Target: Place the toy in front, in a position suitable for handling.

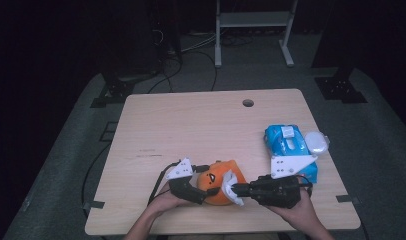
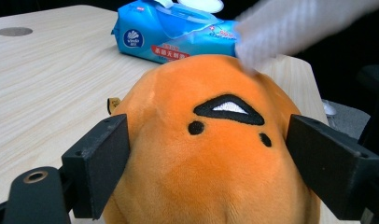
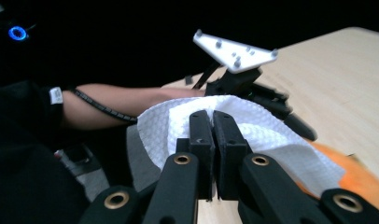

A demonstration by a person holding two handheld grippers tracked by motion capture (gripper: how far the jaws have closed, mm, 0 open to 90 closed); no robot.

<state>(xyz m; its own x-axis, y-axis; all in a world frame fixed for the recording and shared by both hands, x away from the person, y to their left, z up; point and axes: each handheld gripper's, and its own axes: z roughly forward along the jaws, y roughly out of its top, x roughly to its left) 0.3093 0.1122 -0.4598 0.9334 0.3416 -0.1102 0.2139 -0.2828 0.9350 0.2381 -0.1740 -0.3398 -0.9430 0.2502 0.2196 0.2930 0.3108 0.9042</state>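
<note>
The jaws of the left gripper [image 2: 204,163] are set wide on either flank of the orange plush toy [image 2: 211,154], and in the left gripper view each pad is seen against the fabric, so the toy is judged to be steadied at the near edge of the wooden table [image 1: 201,120]. The jaws of the right gripper [image 3: 210,135] are closed flat together on a white wet wipe [image 3: 271,140], which is carried just above the toy's crown. The toy's face is turned up and towards the left gripper; the wipe lies over its far right side, so a stroke across the top is judged to be called for. Farther off lies the blue wet-wipe pack [image 1: 289,142], its lid open.
</note>
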